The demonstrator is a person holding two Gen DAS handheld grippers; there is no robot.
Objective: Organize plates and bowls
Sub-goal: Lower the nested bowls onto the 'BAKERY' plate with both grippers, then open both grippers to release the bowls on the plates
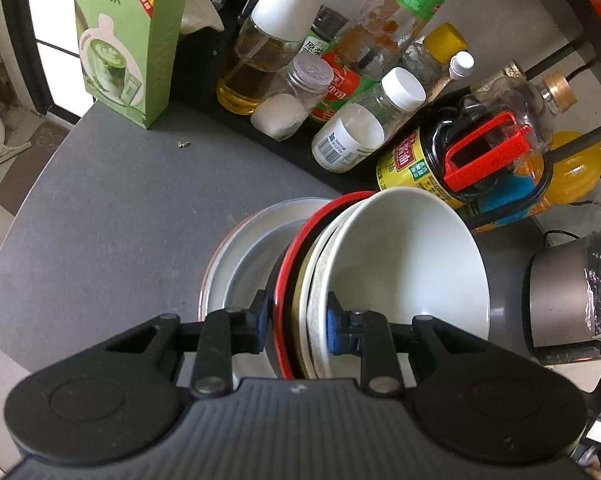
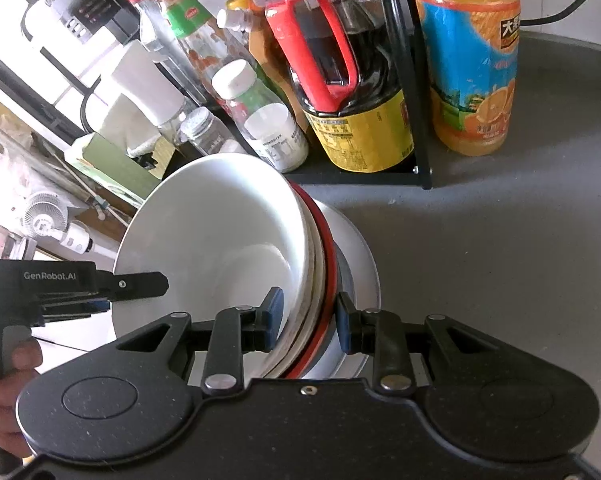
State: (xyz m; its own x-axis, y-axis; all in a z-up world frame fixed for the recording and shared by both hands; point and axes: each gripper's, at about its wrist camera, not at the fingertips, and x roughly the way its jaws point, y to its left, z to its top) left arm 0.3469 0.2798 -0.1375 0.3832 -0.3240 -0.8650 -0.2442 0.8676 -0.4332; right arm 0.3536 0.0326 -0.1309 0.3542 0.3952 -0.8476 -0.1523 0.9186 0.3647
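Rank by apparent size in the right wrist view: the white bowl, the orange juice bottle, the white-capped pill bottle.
1. white bowl, though it sits nearest the camera, which inflates it.
2. orange juice bottle
3. white-capped pill bottle, clearly smallest.

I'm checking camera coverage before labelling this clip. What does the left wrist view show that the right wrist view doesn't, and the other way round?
Only the left wrist view: a green matcha latte carton and a grey pot wrapped in plastic.
Only the right wrist view: the left gripper from the side, the hand holding it, and a small fan.
Both: the nested bowl stack, its rim clamped by each view's own gripper, above a white plate, the soy sauce bottle and the orange juice bottle.
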